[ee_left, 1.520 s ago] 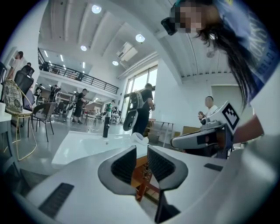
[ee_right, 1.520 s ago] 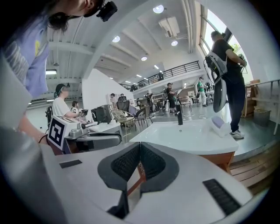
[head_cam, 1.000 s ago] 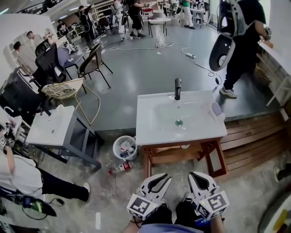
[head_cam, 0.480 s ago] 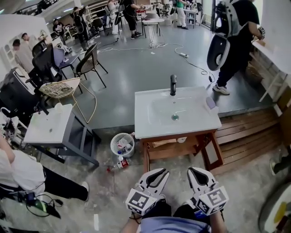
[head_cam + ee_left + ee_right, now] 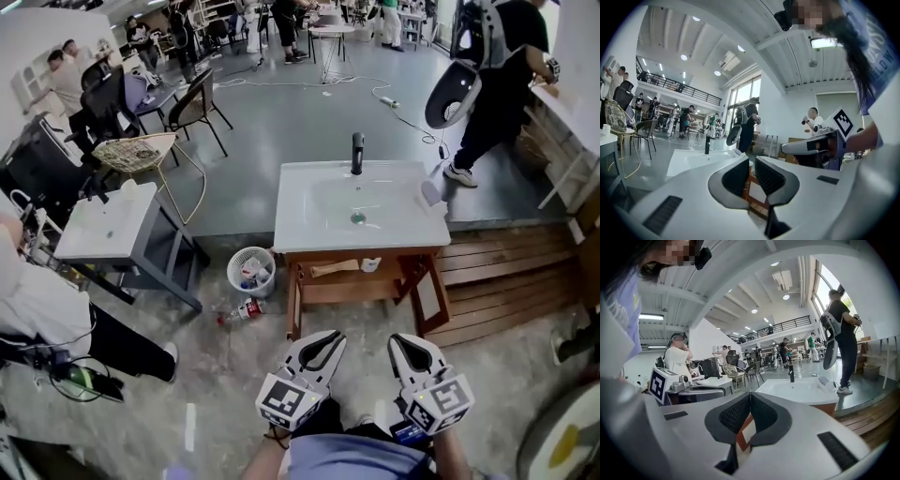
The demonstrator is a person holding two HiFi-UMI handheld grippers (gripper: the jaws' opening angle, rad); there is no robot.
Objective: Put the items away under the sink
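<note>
Two tools low in front of the white sink [image 5: 309,225], black faucet [image 5: 357,153] up top, wooden stand [image 5: 296,302] below. The left gripper [image 5: 328,337] has just been closing to a slit, empty; the right gripper [image 5: 406,341] is pinched together, empty.

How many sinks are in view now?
2. One sink with a black tap on the wooden stand ahead; a second sink on the grey cabinet to its left. Others may be hidden.
</note>
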